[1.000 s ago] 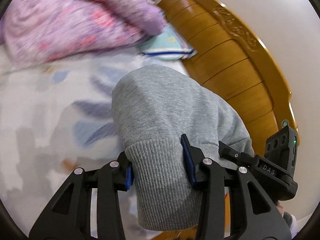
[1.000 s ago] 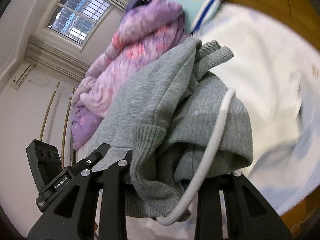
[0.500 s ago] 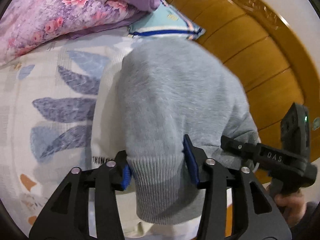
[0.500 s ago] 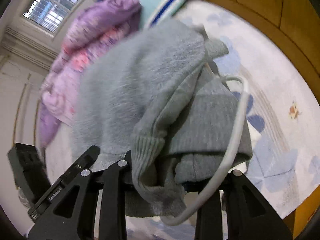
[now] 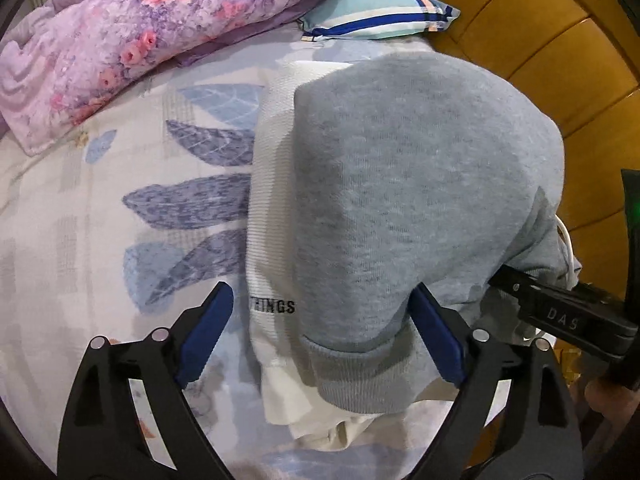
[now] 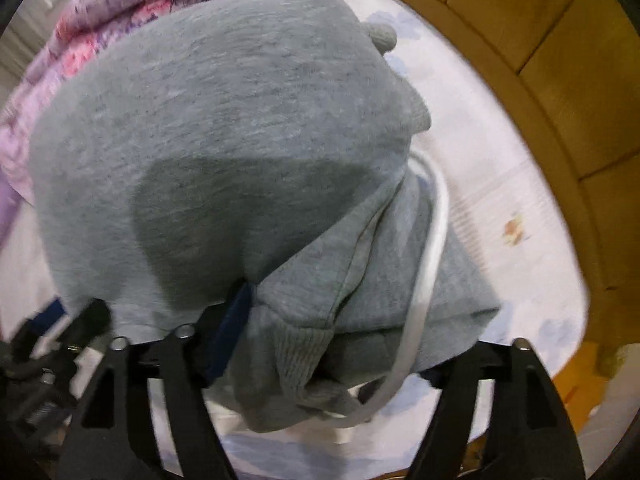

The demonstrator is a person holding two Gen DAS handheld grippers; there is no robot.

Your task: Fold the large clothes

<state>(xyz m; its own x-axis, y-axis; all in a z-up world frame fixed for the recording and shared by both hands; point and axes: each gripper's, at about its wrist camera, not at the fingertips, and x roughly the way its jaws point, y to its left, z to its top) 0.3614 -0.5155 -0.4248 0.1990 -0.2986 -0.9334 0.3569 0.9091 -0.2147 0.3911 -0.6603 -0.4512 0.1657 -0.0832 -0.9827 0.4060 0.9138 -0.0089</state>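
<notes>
A folded grey hoodie lies on a white folded garment on the bed. My left gripper points down over the hoodie's ribbed hem. Its jaws are opening, with the hem between them and the left blue pad well off the cloth. My right gripper straddles the hoodie at its bunched edge, where a white drawstring loops out. Its jaws are opening too; the left pad shows beside the cloth and the right pad is hidden. The right gripper's body sits at the hoodie's right side.
A leaf-print sheet covers the bed. A purple floral quilt and a light blue striped pillow lie at the far end. A wooden headboard curves along the right. A person's hand shows at the lower right.
Both grippers came down with the hoodie onto the white garment on the bed. Their jaws, shut on the hem before, have spread apart.
</notes>
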